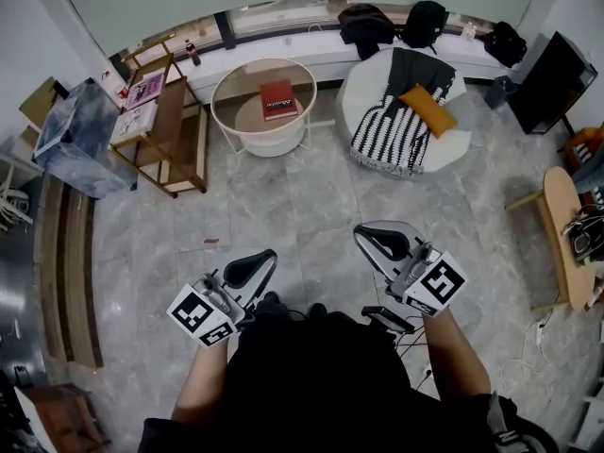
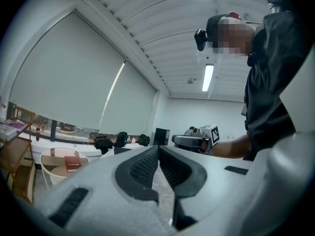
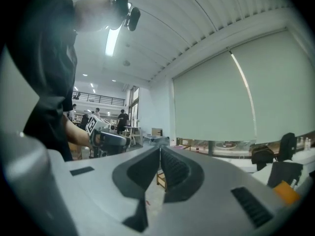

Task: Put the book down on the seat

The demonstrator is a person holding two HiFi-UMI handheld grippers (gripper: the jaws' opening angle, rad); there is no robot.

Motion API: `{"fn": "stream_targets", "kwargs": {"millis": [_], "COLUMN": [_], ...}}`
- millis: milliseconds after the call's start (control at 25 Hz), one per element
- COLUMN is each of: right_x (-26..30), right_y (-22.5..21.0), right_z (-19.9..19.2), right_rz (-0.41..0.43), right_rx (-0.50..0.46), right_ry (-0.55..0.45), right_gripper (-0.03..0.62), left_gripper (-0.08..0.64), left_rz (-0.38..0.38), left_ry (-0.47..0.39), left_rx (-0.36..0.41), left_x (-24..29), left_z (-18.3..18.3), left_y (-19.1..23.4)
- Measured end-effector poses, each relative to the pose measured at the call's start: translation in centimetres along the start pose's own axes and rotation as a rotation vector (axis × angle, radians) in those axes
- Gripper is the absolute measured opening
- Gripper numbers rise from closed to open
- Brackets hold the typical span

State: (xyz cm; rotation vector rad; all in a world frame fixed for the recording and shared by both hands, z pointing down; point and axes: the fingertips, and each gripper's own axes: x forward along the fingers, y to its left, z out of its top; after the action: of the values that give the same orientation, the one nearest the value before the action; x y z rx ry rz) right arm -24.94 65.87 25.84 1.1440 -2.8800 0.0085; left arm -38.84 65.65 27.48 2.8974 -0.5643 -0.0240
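1 book [image 1: 278, 99], 1 seat [image 1: 455, 147], 2 tongs [image 1: 257, 264] [image 1: 375, 240]

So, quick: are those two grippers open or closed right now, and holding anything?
Left gripper: closed, holding nothing.
Right gripper: closed, holding nothing.

I see the book [image 1: 278, 99] lying on the round table [image 1: 214, 102], far side of the floor. The seat [image 1: 455, 149] is just right of the table, with a blanket [image 1: 392, 125] draped over it and a cushion [image 1: 427, 109] on the blanket. Shelf rack [image 1: 172, 111] left of the table. Bags [image 1: 366, 22] on the ledge [image 1: 321, 53] behind the seat. Left gripper [image 1: 262, 260] and right gripper [image 1: 370, 239] near me, side by side, well apart from table and seat.
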Motion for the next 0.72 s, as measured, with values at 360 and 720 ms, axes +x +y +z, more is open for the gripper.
{"fn": "stream_targets", "kwargs": {"millis": [360,720], "right_x": [-0.7,0.8], "right_y": [-1.1,-4.0], "right_z": [-2.0,-3.1], "right_rz": [-0.036,-0.073], "right_rx": [0.113,0.149], "right_ry": [-0.031,-0.015], "right_gripper": [0.029,0.029], "left_gripper": [0.031,0.031], "left_rz": [-0.028,-0.039], "left_ry": [0.019,0.012], "left_rx": [-0.009,-0.064], "left_x": [1.7,3.6], "left_z": [-0.4,-1.9], "left_y": [0.5,3.9]}}
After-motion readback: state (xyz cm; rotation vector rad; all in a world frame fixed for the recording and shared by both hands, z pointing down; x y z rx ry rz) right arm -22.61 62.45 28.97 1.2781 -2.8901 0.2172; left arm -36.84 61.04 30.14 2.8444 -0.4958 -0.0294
